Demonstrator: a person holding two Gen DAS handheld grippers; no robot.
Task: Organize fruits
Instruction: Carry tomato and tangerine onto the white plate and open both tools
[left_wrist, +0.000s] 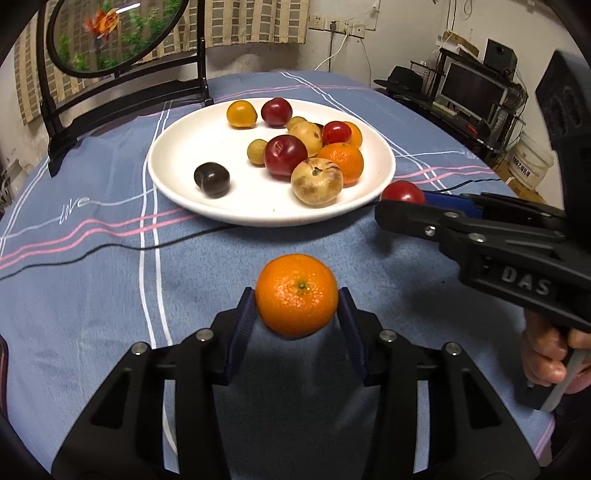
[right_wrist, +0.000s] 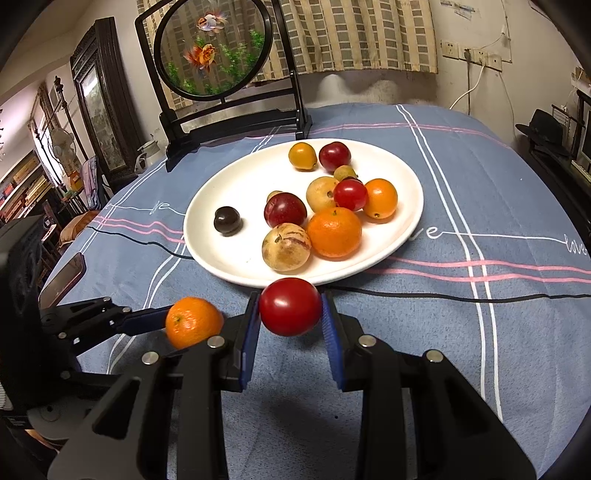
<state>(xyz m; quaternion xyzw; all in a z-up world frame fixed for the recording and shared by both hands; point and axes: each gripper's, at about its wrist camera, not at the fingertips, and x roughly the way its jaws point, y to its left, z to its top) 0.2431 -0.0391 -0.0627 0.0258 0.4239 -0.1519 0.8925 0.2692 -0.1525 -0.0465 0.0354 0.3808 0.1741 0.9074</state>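
My left gripper (left_wrist: 296, 302) is shut on an orange mandarin (left_wrist: 296, 295) and holds it above the blue cloth, short of the white plate (left_wrist: 177, 162). My right gripper (right_wrist: 290, 317) is shut on a red tomato (right_wrist: 290, 306) just before the plate's near rim (right_wrist: 207, 258). The plate holds several fruits: red plums, mandarins, a dark plum (right_wrist: 227, 220), a tan striped melon (right_wrist: 285, 246). In the left wrist view the right gripper (left_wrist: 400, 206) with the tomato (left_wrist: 402, 192) is by the plate's right rim. In the right wrist view the left gripper (right_wrist: 192, 326) with the mandarin (right_wrist: 193, 321) is to the left.
A black-framed round goldfish screen (right_wrist: 212, 48) stands behind the plate at the table's far left. A thin black cable (right_wrist: 461, 293) runs across the cloth under the plate. A phone (right_wrist: 62, 278) lies at the left table edge. Shelves and a monitor (left_wrist: 472, 88) stand off to the right.
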